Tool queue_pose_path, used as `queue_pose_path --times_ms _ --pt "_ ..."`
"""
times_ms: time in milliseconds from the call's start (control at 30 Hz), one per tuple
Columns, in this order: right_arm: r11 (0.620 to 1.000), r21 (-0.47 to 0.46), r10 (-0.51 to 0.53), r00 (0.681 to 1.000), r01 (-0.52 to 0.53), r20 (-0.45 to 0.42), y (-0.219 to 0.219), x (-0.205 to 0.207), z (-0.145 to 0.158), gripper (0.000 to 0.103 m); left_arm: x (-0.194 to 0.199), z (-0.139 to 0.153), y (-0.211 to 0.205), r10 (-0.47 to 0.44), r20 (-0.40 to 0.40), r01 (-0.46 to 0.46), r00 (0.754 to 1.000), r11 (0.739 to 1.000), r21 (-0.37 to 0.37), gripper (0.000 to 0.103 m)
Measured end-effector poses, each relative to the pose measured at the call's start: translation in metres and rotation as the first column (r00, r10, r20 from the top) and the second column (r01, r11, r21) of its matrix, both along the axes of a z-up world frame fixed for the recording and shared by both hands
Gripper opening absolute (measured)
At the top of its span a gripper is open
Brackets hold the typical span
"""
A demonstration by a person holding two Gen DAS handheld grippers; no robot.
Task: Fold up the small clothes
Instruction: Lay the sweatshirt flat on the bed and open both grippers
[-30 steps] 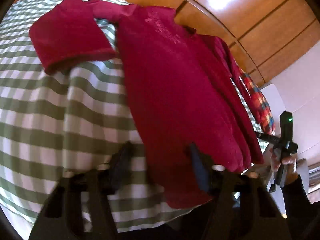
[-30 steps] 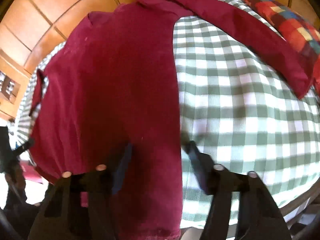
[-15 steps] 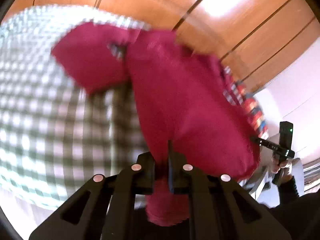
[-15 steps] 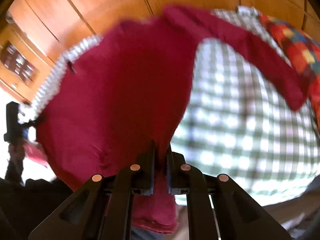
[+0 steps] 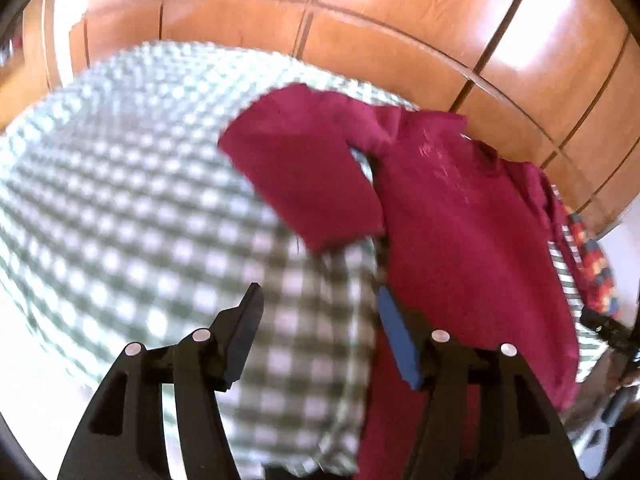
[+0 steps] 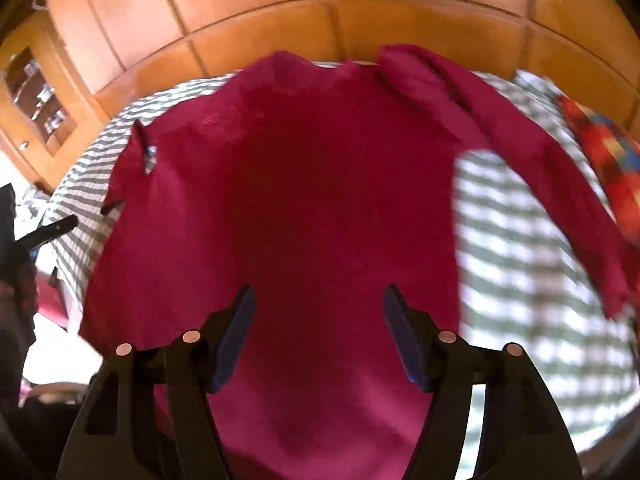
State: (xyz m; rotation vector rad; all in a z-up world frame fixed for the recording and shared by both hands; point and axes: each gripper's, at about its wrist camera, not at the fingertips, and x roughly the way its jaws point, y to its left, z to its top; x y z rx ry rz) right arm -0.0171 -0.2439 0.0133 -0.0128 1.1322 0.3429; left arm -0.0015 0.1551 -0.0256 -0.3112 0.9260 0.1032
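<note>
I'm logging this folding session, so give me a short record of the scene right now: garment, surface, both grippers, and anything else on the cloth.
garment: red shirt, spread out, sleeves to the sides
surface: green checked cloth
left gripper: open, jaws just opened, nothing between them, beside the shirt's edge over the cloth
right gripper: open, jaws just opened, over the shirt's body, not gripping it
other item: multicoloured checked fabric at the far right of the cloth
background: wood panelling
</note>
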Motion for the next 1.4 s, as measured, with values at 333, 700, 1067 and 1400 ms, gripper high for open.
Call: queue_pose_path --times_ms 333,700,1067,1400 --pt "0.996 -0.015 0.087 0.996 -0.086 0.013 0.106 0.039 -0.053 0.065 0.090 -0.037 0.008 -0.028 -0.092 0.047 0.995 0.977 0.207 0.016" --pt "0.995 0.058 0.079 0.992 -0.085 0.096 0.096 0.034 -0.066 0.075 0.035 0.053 0.126 0.138 0.145 -0.099 0.980 0.964 -0.248 0.002" --pt "0.995 0.048 0.083 0.990 -0.089 0.114 0.101 0.035 -0.068 0.078 0.044 0.075 0.241 0.451 0.117 -0.419 0.885 0.879 -0.227 0.002" --pt "0.995 0.035 0.084 0.989 -0.089 0.121 0.105 0.035 -0.070 0.079 0.101 0.017 0.302 0.624 -0.072 -0.627 0.778 0.778 -0.041 0.001"
